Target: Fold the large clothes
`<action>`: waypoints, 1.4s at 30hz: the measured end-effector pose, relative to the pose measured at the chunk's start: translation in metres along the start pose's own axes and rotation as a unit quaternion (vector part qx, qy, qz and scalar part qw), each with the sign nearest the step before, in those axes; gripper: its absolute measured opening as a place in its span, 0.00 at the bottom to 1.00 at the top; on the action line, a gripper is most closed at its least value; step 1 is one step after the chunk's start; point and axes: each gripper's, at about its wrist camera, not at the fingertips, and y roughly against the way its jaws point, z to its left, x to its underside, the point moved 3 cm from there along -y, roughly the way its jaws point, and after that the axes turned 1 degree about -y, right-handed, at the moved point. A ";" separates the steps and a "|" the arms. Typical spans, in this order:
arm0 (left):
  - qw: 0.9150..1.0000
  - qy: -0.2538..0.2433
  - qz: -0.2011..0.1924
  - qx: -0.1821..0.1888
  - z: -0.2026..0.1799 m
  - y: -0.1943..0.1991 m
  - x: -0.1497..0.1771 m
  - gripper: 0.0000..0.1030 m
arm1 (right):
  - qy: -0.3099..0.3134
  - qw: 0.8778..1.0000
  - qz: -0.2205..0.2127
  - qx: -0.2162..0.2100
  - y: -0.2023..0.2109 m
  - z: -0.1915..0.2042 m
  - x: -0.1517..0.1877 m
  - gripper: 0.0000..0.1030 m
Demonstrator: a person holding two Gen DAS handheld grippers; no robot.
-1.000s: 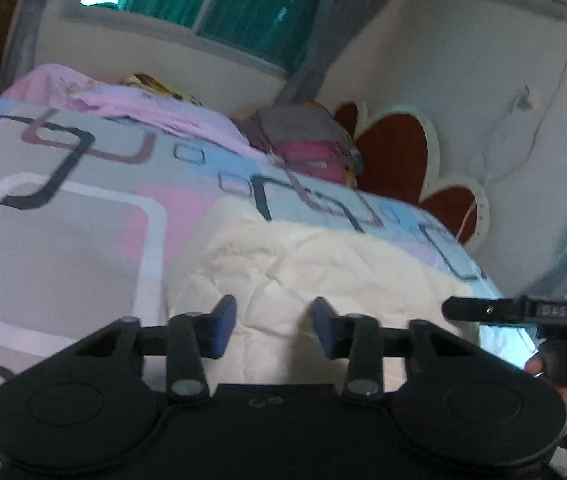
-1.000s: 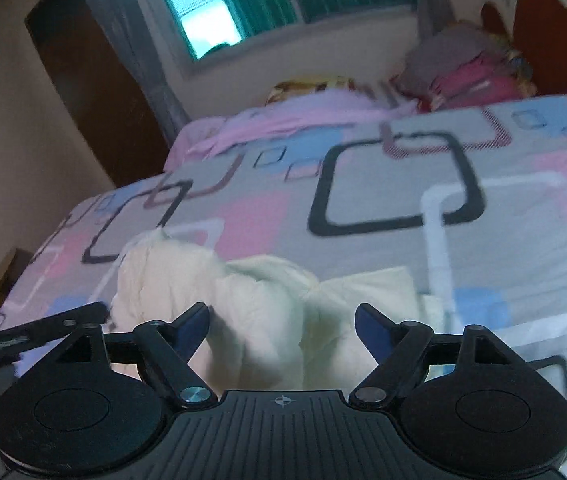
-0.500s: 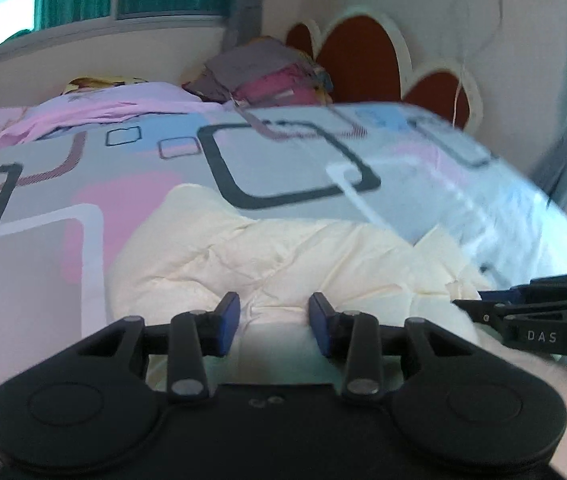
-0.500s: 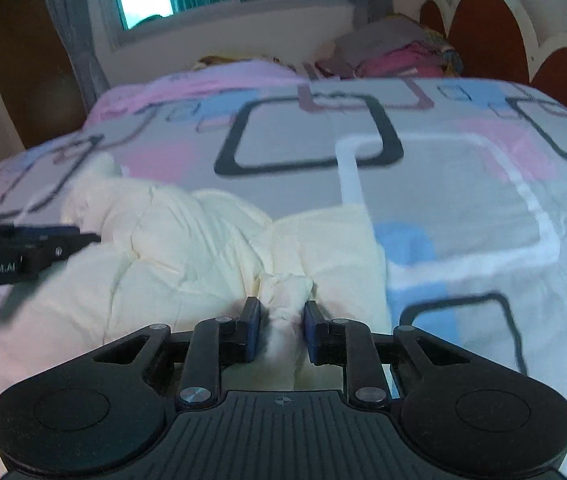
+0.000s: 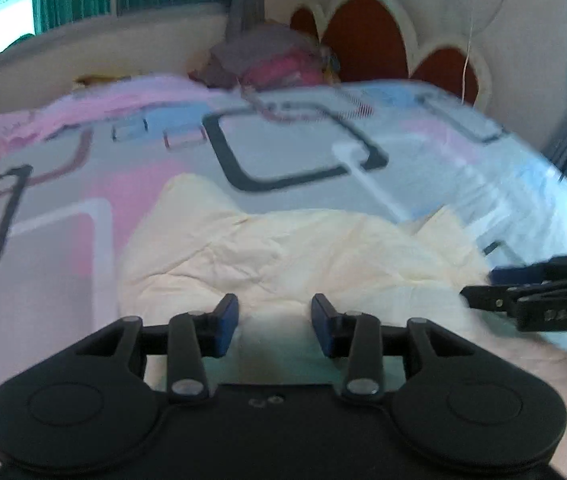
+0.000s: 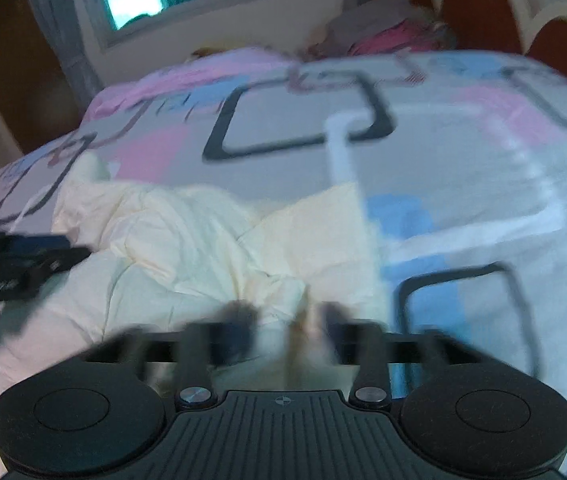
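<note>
Cream garment [image 5: 291, 256] on the bed [image 5: 323, 148], crumpled, not yet squared. Right tool [image 6: 283, 320]: jaws just opening, blurred, cloth released between them. Left tool [image 5: 274, 320] apart, gripping nothing. Folding barely started.

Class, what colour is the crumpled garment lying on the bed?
Pale cream-yellow garment; clearest in the left wrist view.
</note>
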 end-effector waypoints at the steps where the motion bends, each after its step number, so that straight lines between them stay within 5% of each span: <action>1: 1.000 0.002 -0.013 0.008 -0.002 0.016 0.004 0.39 | 0.008 1.000 -0.010 -0.011 0.013 0.002 -0.001 0.72; 2: 1.000 0.004 -0.021 0.011 -0.004 0.027 0.007 0.39 | 0.013 1.000 -0.016 -0.017 0.026 0.003 -0.002 0.72; 5: 0.999 0.000 -0.038 0.027 -0.017 0.062 0.022 0.39 | 0.029 0.999 -0.019 -0.040 0.061 0.011 0.004 0.50; 12: 0.999 0.018 -0.031 0.033 -0.038 0.100 0.061 0.37 | 0.094 0.994 0.014 -0.052 0.086 0.042 0.048 0.47; 15: 0.999 0.011 -0.011 0.037 -0.043 0.096 0.076 0.37 | 0.098 0.993 0.052 -0.046 0.072 0.042 0.071 0.27; 27: 0.999 -0.003 0.029 0.016 -0.053 0.066 0.108 0.39 | 0.077 0.993 0.086 -0.030 0.042 0.031 0.110 0.26; 32: 0.999 -0.003 0.033 0.019 -0.052 0.073 0.101 0.38 | 0.086 0.993 0.078 -0.024 0.054 0.031 0.099 0.27; 35: 1.000 0.006 0.004 0.009 -0.043 0.090 0.090 0.41 | 0.078 0.996 0.026 -0.026 0.081 0.028 0.078 0.27; 42: 0.997 0.026 -0.068 -0.039 0.008 0.079 0.021 0.41 | 0.087 0.994 -0.063 -0.027 0.074 0.044 -0.013 0.27</action>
